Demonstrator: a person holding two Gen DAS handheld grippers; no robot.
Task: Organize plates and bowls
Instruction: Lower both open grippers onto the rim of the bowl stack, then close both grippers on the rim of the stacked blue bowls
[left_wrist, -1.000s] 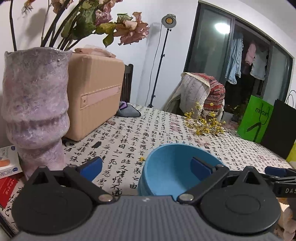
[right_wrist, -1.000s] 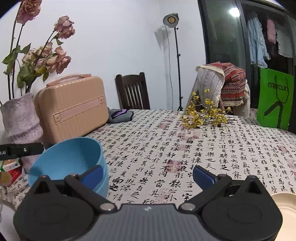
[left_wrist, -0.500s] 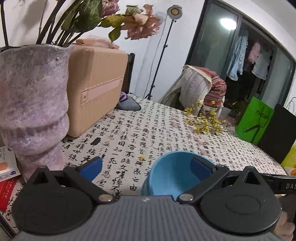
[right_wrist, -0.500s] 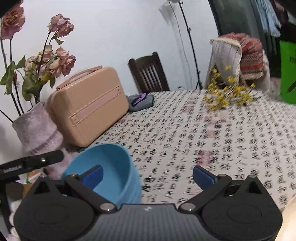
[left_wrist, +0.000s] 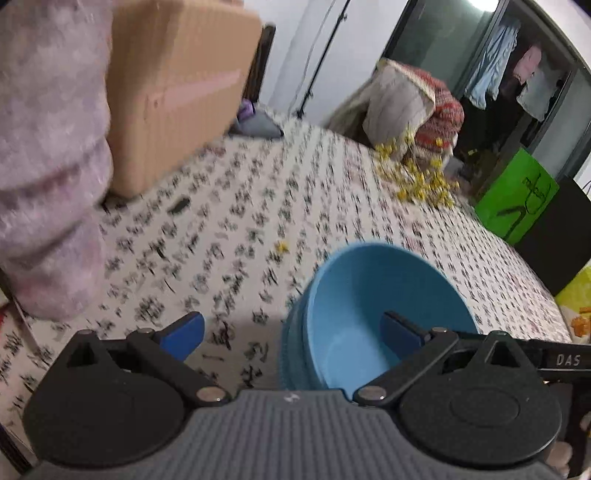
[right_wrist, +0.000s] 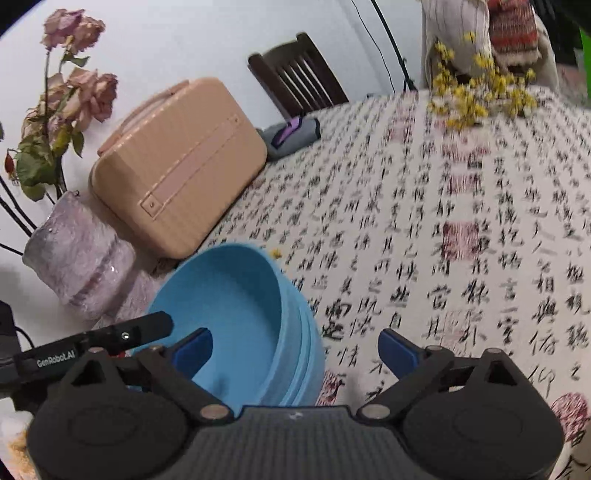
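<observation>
The stack of blue bowls (left_wrist: 373, 314) (right_wrist: 240, 321) sits on the counter (left_wrist: 240, 229) (right_wrist: 443, 240), which is covered with a calligraphy-print cloth, near the edge closest to both cameras. The left gripper (left_wrist: 291, 332) has its jaws spread; its right finger sits inside the top bowl, its left finger outside over the cloth. The right gripper (right_wrist: 295, 349) has wide jaws that are closing, with the bowls' near wall between them and no pad contact visible. A beige case (right_wrist: 177, 166) and a pink vase (right_wrist: 77, 258) stand beyond the bowls.
</observation>
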